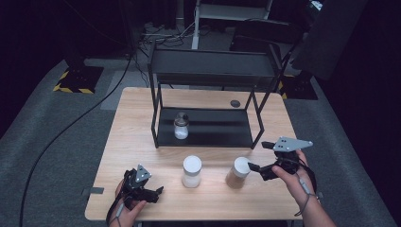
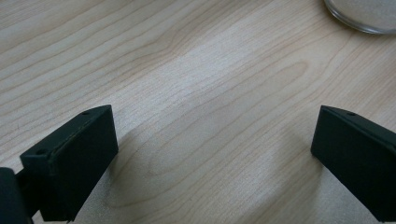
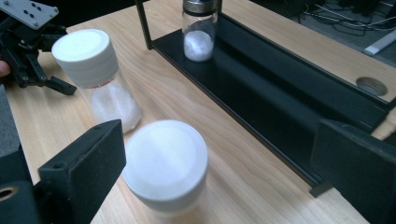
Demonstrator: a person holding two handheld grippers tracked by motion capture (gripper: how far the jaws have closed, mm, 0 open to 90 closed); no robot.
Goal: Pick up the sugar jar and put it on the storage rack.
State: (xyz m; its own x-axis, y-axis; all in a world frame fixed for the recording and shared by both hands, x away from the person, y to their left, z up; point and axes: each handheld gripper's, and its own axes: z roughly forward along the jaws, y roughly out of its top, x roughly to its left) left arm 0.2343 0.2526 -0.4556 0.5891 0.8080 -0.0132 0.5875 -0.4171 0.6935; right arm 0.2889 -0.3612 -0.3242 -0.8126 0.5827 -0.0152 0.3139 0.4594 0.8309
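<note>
Now the right claw [image 1: 256, 156], jaws wide, approaches the brown-filled jar [image 1: 238, 172] at lower centre; next, straddle and close. Left claw [image 1: 160, 191] rests open.

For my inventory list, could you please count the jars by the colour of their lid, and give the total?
White lid: 2, the jar of white grains and the jar of brown powder, both on the table.
Metal-coloured lid: 1, the small jar on the black shelf.
Total: 3 jars.
</note>
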